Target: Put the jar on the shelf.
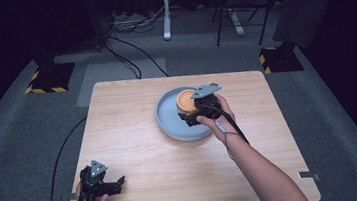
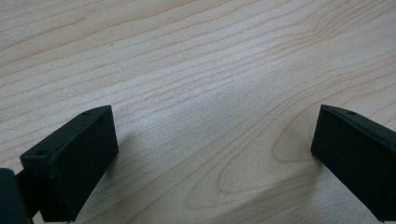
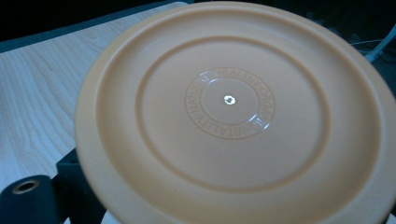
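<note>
Right gripper (image 1: 195,114), jaws clamped on the rim of an orange bowl (image 1: 185,100), holds it over the grey plate (image 1: 168,119), apparently not yet released, while the left gripper (image 1: 116,185) rests open, idle.

The orange plate (image 1: 185,100) is a small round dish of matte plastic, held tilted above the grey plate (image 1: 169,121), with its underside turned to the right gripper view; there the orange plate (image 3: 233,112) shows a raised foot ring and, at the centre, a small circle of embossed lettering too fine to read; the grey plate is larger, round, with a low upright rim, lying flat right of centre on the far half of the desk (image 1: 135,135)
</note>
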Demonstrator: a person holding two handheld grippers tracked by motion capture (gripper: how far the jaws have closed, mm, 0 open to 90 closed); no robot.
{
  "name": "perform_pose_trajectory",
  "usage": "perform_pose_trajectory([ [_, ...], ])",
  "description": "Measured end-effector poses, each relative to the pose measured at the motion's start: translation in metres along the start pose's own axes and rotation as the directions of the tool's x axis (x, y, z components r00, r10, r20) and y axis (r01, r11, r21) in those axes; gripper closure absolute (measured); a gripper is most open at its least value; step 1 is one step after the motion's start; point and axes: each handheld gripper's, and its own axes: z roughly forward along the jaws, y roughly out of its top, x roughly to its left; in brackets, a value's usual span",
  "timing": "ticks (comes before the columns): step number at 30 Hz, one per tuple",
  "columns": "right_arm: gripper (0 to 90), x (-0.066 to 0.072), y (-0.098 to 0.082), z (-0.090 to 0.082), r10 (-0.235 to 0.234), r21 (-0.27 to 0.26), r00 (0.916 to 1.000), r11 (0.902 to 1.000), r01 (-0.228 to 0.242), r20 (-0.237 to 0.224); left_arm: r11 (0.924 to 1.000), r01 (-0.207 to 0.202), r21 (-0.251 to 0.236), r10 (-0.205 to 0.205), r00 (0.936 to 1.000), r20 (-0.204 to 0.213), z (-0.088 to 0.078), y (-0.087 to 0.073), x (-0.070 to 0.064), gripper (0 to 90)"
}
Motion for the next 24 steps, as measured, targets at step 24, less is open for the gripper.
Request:
perform_pose_trajectory([
  [24,10.0,-0.037,-0.023,0.045,0.062,0.036,0.9970,0.9973,-0.063,0.047,1.0000,0.000,0.000,0.000,1.0000,0.000,0.000,0.000,0.000,0.4],
])
